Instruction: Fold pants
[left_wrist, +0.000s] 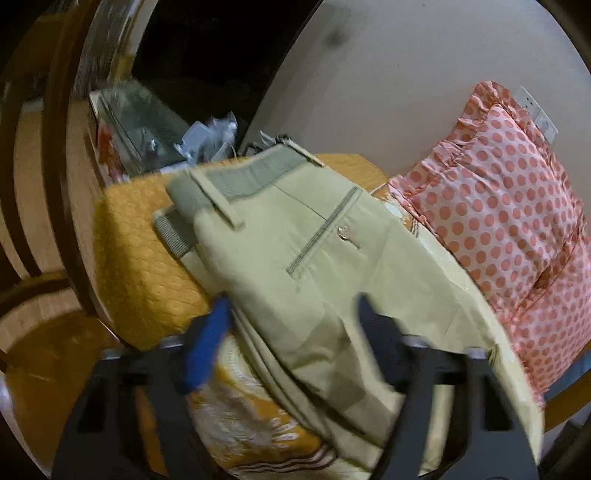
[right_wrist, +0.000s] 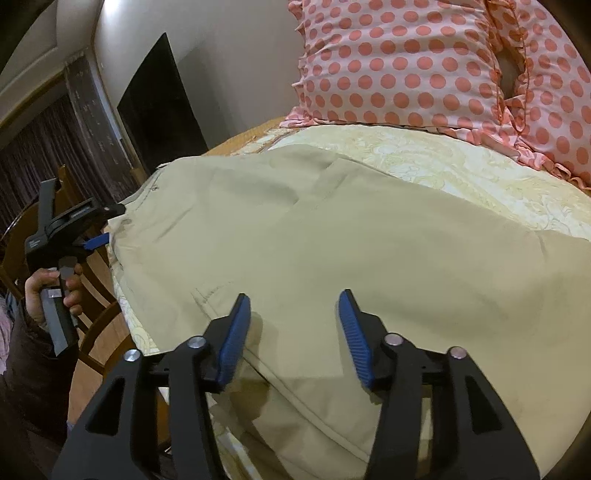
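Khaki pants (left_wrist: 295, 266) lie folded on the bed, waistband and back pocket toward the far end in the left wrist view. They fill the middle of the right wrist view (right_wrist: 332, 258). My left gripper (left_wrist: 291, 306) is open, its jaws spread over the pants' near part, holding nothing; it also shows at the left in the right wrist view (right_wrist: 105, 225), at the edge of the pants. My right gripper (right_wrist: 293, 299) is open just above the cloth, empty.
A pink polka-dot pillow (right_wrist: 424, 62) lies at the head of the bed, also in the left wrist view (left_wrist: 509, 221). An orange and cream bedspread (left_wrist: 140, 251) is under the pants. A wooden chair (right_wrist: 96, 295) stands beside the bed. Clutter (left_wrist: 207, 140) sits beyond the bed.
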